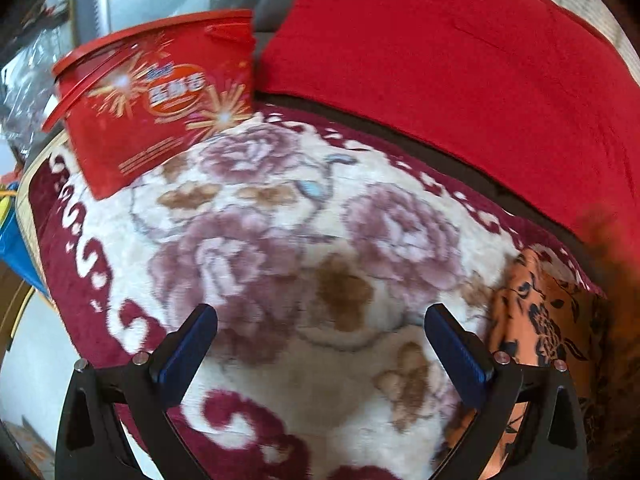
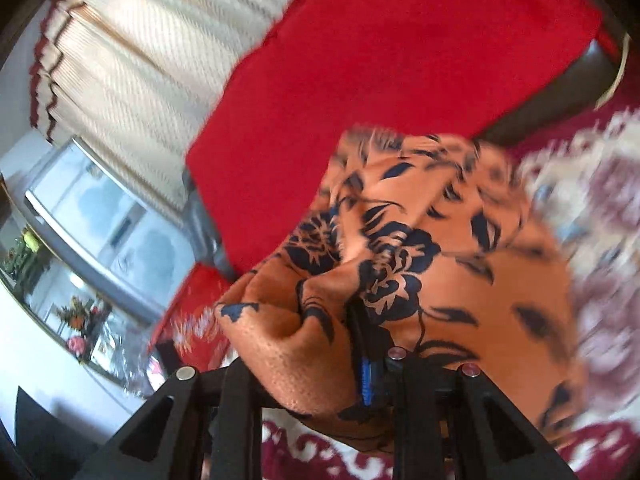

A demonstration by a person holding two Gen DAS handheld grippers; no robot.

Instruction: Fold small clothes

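Right wrist: right gripper (image 2: 362, 344) clamps orange floral garment (image 2: 440, 248); left gripper (image 1: 320, 336) wide, garment rightward.

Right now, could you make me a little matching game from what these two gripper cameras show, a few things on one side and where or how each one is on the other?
Things:
1. orange flowered garment
2. left gripper
3. red bucket
4. red cloth

States:
A. open, nothing between its fingers
B. draped along the back, behind the blanket
C. pinched and bunched in the right gripper
D. standing at the far left corner of the floral blanket

Pairs: 1-C, 2-A, 3-D, 4-B
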